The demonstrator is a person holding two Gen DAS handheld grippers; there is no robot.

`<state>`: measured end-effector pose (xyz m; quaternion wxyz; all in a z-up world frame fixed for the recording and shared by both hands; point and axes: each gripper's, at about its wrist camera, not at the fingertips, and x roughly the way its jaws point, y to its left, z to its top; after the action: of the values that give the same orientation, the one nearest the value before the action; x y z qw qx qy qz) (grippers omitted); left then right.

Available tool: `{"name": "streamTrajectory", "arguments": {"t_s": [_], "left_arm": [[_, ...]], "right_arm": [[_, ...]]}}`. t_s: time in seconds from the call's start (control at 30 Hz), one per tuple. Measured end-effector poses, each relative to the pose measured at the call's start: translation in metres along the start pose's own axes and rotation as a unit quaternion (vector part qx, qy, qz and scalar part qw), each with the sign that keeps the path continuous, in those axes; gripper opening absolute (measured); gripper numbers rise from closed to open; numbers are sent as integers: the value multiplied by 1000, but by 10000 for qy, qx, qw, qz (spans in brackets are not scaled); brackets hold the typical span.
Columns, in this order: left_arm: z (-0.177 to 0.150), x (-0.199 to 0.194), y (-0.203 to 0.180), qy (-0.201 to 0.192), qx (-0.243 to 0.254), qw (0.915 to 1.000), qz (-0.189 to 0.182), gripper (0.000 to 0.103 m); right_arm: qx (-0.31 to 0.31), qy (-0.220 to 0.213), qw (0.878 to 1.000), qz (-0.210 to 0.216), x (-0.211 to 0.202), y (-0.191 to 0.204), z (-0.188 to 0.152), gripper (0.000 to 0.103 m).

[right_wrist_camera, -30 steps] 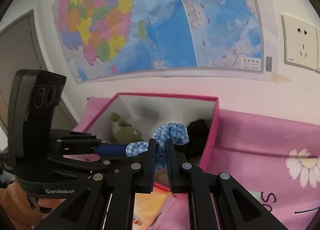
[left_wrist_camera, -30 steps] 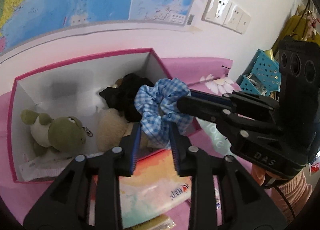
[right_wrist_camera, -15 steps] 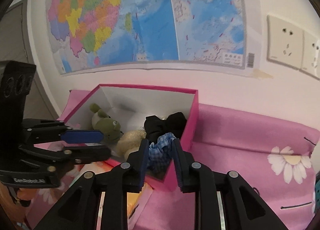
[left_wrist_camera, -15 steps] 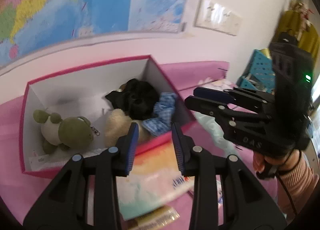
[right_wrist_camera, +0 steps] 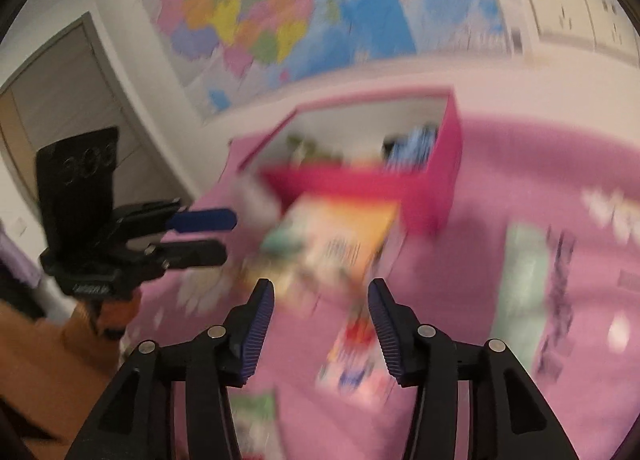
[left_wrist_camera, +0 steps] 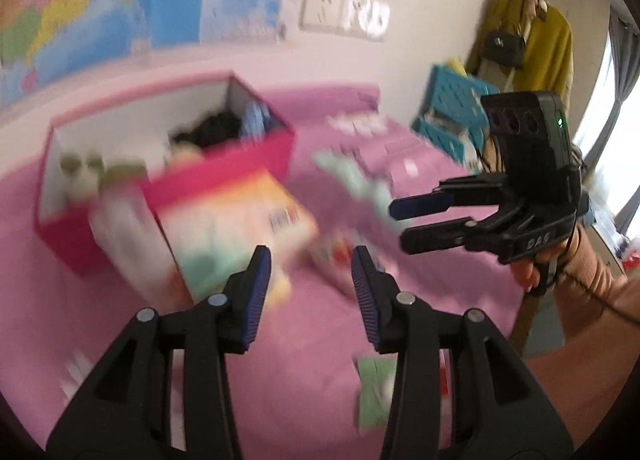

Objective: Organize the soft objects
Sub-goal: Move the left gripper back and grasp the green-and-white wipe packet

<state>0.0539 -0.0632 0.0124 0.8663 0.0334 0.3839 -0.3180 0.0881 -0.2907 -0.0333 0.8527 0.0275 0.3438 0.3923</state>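
The blue checked scrunchie lay inside the pink box, against its right wall. Short of the box, the left gripper and right gripper were spreading their jaws, nothing between either of the 2 pairs. That drop looked finished; next, I judged, came finding another soft item.

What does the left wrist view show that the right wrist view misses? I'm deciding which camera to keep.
Only the left wrist view: a yellow coat hanging by a teal basket. Only the right wrist view: a door. Both: the pink box holding the blue gingham scrunchie, the wall map, and both grippers, left and right, opening and empty.
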Motion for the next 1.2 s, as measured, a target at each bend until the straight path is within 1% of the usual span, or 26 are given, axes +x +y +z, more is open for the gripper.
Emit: {"name": "streamTrajectory", "arguments": {"t_s": [0.07, 0.13, 0.2, 0.27, 0.33, 0.5, 0.6, 0.7, 0.77, 1.03, 1.1, 1.2], "left_arm": [[-19, 5, -4, 240, -25, 9997, -9, 44], [-35, 10, -5, 476, -195, 9985, -205, 44], [-48, 13, -7, 608, -304, 9973, -283, 44], [-59, 16, -11, 741, -362, 9961, -326, 44], [-67, 18, -14, 823, -404, 9950, -387, 44], [-88, 22, -21, 1086, -533, 9908, -599, 44], [-97, 25, -24, 1209, -563, 9884, -722, 44], [-102, 29, -26, 1313, -555, 9868, -771, 45], [-102, 29, -27, 1283, -553, 9866, -846, 51], [-103, 30, -24, 1144, -832, 9850, -990, 52], [-103, 30, -22, 1117, -923, 9842, -1014, 51], [-103, 31, -19, 1062, -1048, 9832, -1049, 51]], "right_arm": [[155, 242, 9996, 35, 0, 1, -25, 50], [444, 458, 9979, 117, -1, -2, -50, 50], [743, 628, 9951, 199, -2, -4, -72, 50], [856, 722, 9935, 200, -4, -3, -85, 50], [981, 822, 9914, 289, -6, 0, -97, 50], [995, 1093, 9876, 526, -3, 14, -114, 50], [924, 1282, 9860, 540, 4, 24, -122, 50], [874, 1259, 9862, 626, 6, 32, -125, 50], [843, 1196, 9874, 606, 14, 35, -122, 50], [1083, 754, 9887, 707, 34, 33, -111, 50], [1090, 677, 9899, 599, 36, 31, -109, 45], [1039, 554, 9926, 305, 36, 28, -104, 33]]}}
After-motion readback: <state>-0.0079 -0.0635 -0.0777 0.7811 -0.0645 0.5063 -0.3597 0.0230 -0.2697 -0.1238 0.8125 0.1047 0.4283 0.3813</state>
